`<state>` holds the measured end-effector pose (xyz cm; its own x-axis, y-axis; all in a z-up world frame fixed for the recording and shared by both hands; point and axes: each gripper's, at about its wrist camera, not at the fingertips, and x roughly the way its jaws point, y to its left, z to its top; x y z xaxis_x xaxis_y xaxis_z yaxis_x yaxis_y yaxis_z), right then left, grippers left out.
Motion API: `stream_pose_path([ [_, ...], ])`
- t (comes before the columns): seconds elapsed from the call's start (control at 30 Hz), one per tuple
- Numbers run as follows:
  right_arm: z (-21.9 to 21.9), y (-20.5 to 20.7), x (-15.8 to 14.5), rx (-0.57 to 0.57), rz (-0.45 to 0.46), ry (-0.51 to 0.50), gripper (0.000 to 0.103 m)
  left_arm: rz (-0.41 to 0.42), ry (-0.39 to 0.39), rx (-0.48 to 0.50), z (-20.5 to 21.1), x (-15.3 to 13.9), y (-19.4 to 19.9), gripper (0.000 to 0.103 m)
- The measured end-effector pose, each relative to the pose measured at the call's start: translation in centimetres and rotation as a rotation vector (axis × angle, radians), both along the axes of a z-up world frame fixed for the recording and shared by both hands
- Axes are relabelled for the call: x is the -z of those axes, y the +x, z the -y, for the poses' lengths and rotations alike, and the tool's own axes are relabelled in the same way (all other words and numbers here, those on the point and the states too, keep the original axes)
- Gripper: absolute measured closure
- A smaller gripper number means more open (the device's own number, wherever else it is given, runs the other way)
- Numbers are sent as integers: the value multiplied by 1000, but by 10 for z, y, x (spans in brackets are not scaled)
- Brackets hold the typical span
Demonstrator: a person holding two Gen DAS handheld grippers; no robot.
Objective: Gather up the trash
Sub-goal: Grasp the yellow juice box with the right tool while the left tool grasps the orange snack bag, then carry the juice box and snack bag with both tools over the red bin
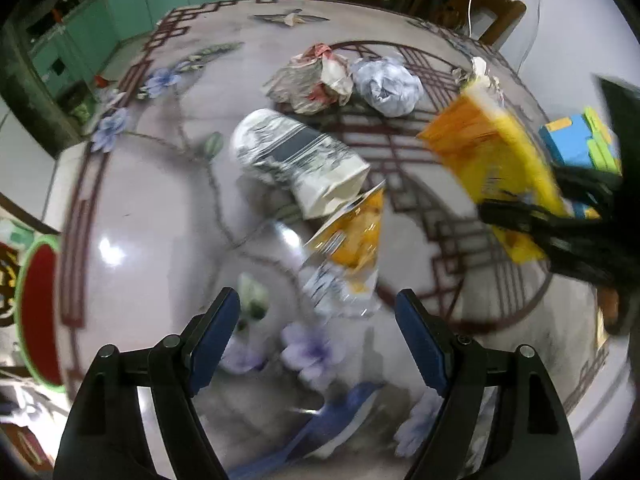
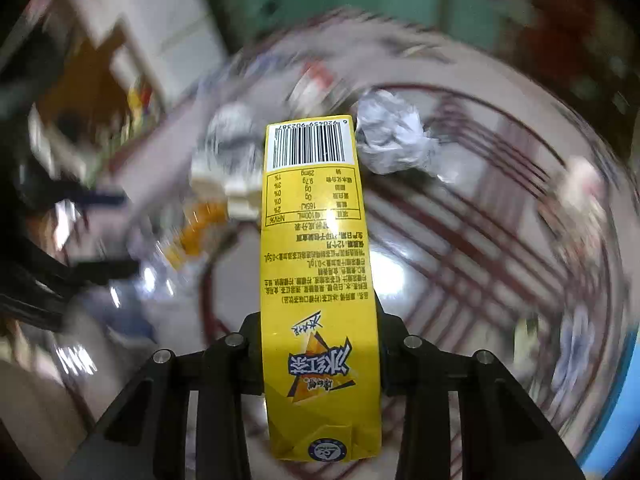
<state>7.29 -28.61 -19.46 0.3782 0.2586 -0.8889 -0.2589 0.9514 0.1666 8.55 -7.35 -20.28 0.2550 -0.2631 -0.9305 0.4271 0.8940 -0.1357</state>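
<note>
Two grippers are at work over the table (image 1: pixel 132 216), and only one carries anything. The right gripper (image 2: pixel 320 344) is clenched on a yellow carton (image 2: pixel 316 264), which runs lengthwise out between its jaws, barcode end far ahead of the tips and the folded base back near the camera. From the left wrist the same carton (image 1: pixel 496 160) hangs above the tabletop at upper right, clear of the surface.

The left gripper (image 1: pixel 318 340) is released, its blue pads (image 1: pixel 214 336) wide apart with nothing between them. Just ahead of the gap lies a wrapper (image 1: pixel 348 256); further ahead, a cup (image 1: pixel 304 160) on its side, and beyond that a wad (image 1: pixel 316 80) and a pale ball (image 1: pixel 386 86) of paper side by side.

Risks, as I judge them. The carton is long, smooth and glossy, gripped near one end, so it could pivot or slide out during a fast swing; both views are smeared by motion. Waxed board also gives under pressure, so the hold may loosen as the sides cave. The wrapper is thin crinkled foil, orange and silver, lying almost flat: the pads could close above it and skate on the shiny, slippery tabletop, or merely nudge it away. The cup is printed paper, crushed and round, so it may roll if bumped. Both paper lumps are light and springy, easily knocked off the table by a passing jaw.
</note>
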Motion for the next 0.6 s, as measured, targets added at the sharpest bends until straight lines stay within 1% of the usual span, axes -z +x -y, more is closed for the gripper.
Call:
stream_pose_path([
  [0.07, 10, -17, -14, 99, 36, 54, 68, -21, -7, 0, 10, 9, 5, 24],
  [0.1, 14, -28, -24, 161, 55, 78, 68, -33, -9, 2, 14, 13, 6, 26],
  [0.17, 19, -49, -38, 258, 91, 115, 67, -55, -19, 11, 23, 22, 7, 41],
  [0.2, 19, -58, -43, 288, 100, 131, 67, -68, -16, 14, 26, 26, 8, 55],
  [0.23, 17, -69, -43, 315, 104, 150, 67, -84, -13, 15, 29, 31, 8, 65],
  [0.27, 17, -75, -46, 339, 105, 168, 67, -75, -17, 12, 30, 31, 7, 65],
  [0.33, 19, -89, -52, 389, 105, 199, 67, -76, -31, 12, 31, 28, 6, 74],
  [0.37, 16, -95, -51, 405, 106, 212, 67, -77, -43, 9, 31, 25, 4, 74],
  [0.4, 15, -99, -54, 426, 109, 228, 67, -65, -52, 6, 30, 20, 2, 77],
  [0.47, 11, -106, -60, 453, 119, 241, 67, -37, -63, 5, 28, 8, -1, 78],
  [0.53, 5, -110, -58, 459, 129, 232, 67, -13, -90, -6, 22, -6, -5, 79],
  [0.57, 2, -111, -63, 465, 140, 222, 67, -6, -101, -10, 20, -11, -3, 79],
  [0.6, -7, -109, -58, 468, 146, 218, 67, 4, -111, -14, 17, -17, -3, 79],
])
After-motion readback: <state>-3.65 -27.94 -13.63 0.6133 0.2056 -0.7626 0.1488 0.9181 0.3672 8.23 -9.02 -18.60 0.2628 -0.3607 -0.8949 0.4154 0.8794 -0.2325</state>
